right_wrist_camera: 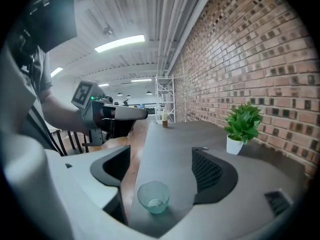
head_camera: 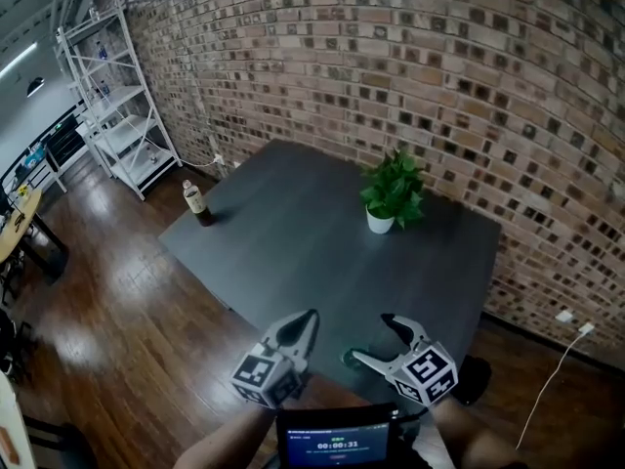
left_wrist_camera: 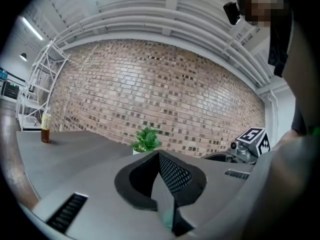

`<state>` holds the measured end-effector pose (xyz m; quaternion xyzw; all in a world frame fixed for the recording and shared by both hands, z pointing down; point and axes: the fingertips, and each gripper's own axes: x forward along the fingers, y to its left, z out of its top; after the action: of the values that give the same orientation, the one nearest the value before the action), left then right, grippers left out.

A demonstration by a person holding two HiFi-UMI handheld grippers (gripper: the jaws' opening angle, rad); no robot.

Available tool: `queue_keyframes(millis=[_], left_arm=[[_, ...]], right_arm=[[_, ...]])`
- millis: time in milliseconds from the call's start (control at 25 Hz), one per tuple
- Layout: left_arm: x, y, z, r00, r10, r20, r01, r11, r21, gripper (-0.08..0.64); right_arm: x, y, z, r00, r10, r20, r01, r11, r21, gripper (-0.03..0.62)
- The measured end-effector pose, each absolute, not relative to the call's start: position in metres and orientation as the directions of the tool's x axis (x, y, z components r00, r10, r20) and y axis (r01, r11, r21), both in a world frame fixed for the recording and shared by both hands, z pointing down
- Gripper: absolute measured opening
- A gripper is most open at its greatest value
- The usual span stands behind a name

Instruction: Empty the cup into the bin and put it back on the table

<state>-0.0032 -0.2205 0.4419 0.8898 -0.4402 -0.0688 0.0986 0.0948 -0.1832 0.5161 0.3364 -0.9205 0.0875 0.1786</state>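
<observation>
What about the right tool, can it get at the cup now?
Probably yes. The right tool has its jaws apart, and the cup sits on the table in line with the gap between them. Nothing blocks the way; the left tool is off to the side.

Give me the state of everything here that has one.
Cup: upright on the table, not gripped.
Left tongs: shut, empty.
Right tongs: open, holding nothing; the cup shows between the jaws, untouched.
Plant: upright in its pot.
Bottle: upright at the table's corner.
</observation>
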Motion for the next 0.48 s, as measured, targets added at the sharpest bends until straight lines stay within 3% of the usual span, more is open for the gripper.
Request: queue_keyframes(millis=[40,120,320,400,480], left_arm=[[-0.003,-0.219,0.435,0.598,-0.800,-0.043,-0.773,-0.590,0.234,0.008],[-0.004,-0.217,0.422,0.581,-0.811,-0.065,-0.783,-0.579,0.227,0.008],[-0.011,-0.204,0.397,0.523,-0.843,-0.125,-0.818,-0.538,0.205,0.008],[-0.013,-0.196,0.395,0.513,-0.851,-0.113,-0.824,-0.525,0.214,0.008],[-0.015,-0.192,0.395,0.510,-0.855,-0.094,-0.829,-0.517,0.212,0.008]], right_arm=[[0.096,-0.182,0.507,-0.717,-0.588,0.375,-0.646,0.762,-0.040,0.396],[0.099,-0.179,0.486,-0.728,-0.595,0.341,-0.644,0.764,-0.039,0.300],[0.107,-0.169,0.451,-0.748,-0.594,0.296,-0.633,0.773,-0.047,0.275],[0.112,-0.166,0.439,-0.745,-0.608,0.273,-0.641,0.766,-0.043,0.209],[0.116,-0.163,0.430,-0.738,-0.621,0.265,-0.653,0.756,-0.047,0.193]])
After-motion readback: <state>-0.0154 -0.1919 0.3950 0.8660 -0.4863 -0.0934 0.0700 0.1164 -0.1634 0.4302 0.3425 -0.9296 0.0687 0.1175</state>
